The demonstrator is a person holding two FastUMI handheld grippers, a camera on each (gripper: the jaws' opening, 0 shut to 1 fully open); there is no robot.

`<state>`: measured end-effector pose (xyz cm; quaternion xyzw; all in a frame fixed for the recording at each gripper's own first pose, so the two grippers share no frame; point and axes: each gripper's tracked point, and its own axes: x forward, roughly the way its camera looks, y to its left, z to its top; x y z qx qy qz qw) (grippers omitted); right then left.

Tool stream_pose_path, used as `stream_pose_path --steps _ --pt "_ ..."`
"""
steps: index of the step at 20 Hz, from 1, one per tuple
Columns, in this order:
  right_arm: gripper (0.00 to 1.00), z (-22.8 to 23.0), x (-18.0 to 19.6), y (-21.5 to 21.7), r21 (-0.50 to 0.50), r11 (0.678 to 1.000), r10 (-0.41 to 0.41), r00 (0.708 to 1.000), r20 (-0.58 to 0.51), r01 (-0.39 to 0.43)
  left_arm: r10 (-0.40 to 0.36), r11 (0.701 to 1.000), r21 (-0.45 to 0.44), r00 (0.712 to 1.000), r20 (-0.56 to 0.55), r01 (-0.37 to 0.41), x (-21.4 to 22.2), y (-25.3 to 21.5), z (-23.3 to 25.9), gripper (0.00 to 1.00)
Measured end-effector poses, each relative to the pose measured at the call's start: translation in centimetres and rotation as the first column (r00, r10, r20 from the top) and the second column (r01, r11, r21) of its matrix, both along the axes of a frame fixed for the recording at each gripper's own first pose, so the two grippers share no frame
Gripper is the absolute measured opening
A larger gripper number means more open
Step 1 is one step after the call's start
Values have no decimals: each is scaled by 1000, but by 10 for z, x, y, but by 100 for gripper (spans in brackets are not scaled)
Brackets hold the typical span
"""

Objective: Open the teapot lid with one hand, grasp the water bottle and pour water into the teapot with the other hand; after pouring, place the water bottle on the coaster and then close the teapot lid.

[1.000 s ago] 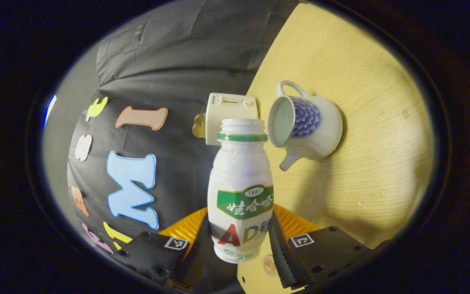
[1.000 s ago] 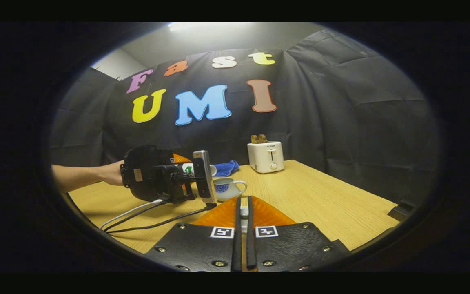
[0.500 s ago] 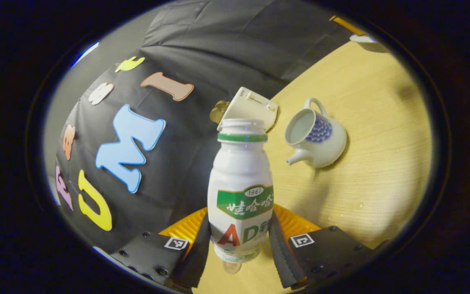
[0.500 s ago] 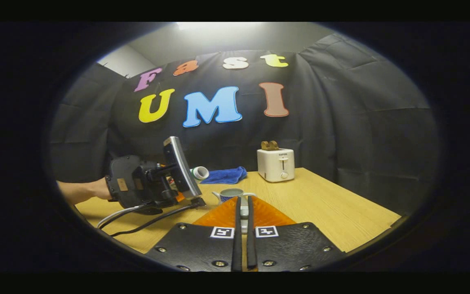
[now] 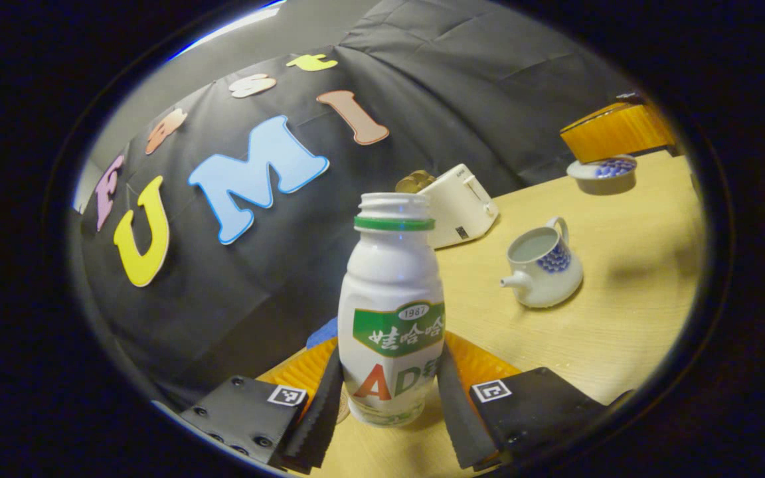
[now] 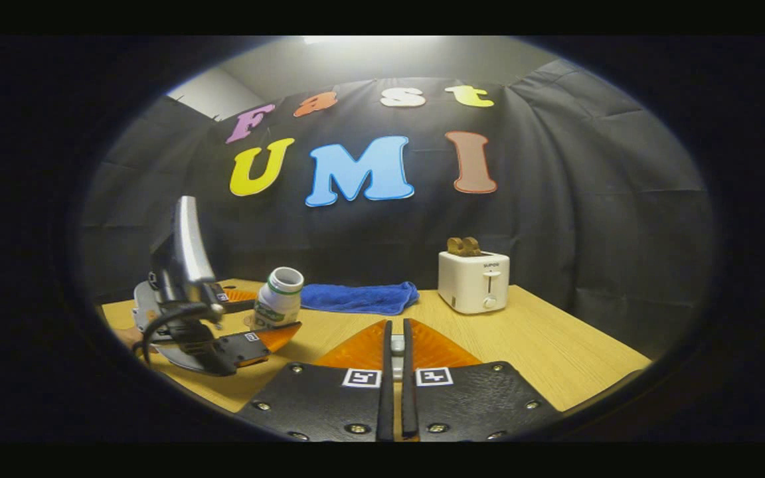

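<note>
Water bottle [image 5: 392, 312] now upright — earlier tipped sideways.

White teapot [image 5: 544, 268], blue scale pattern

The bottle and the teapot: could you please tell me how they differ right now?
The bottle is tall and narrow with a green label; the teapot is squat and round with a blue pattern, spout and handle. The bottle is gripped in the left claw; the teapot stands free on the table. Both are white and uncovered on top.
</note>
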<state>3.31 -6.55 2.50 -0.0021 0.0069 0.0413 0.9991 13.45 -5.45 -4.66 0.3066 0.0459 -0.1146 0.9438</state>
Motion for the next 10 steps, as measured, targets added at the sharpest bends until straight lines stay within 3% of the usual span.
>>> stream_pose_path --steps 1,3,6,8,9,10 --pt "0 -1 9 -1 -12 1000 -6 1000 -7 5 -2 999 -44 1000 -8 2 1 0 0 83" --pt "5 -2 26 1 -14 1000 -7 1000 -14 7 0 993 -119 1000 -19 -2 1 8 3 73" --pt "0 -6 50 -1 -27 999 -28 999 -31 28 31 977 -213 999 14 -28 -2 28 18 79" --pt "5 -13 64 0 -13 999 -31 998 -51 31 39 958 -286 999 25 -30 -3 32 28 75" --pt "0 -14 69 -1 -3 999 -34 998 -55 34 48 947 -319 998 32 -35 -5 39 35 75" --pt "5 -15 73 0 -3 999 -38 998 -55 38 56 938 -345 998 33 -41 -5 46 40 76"
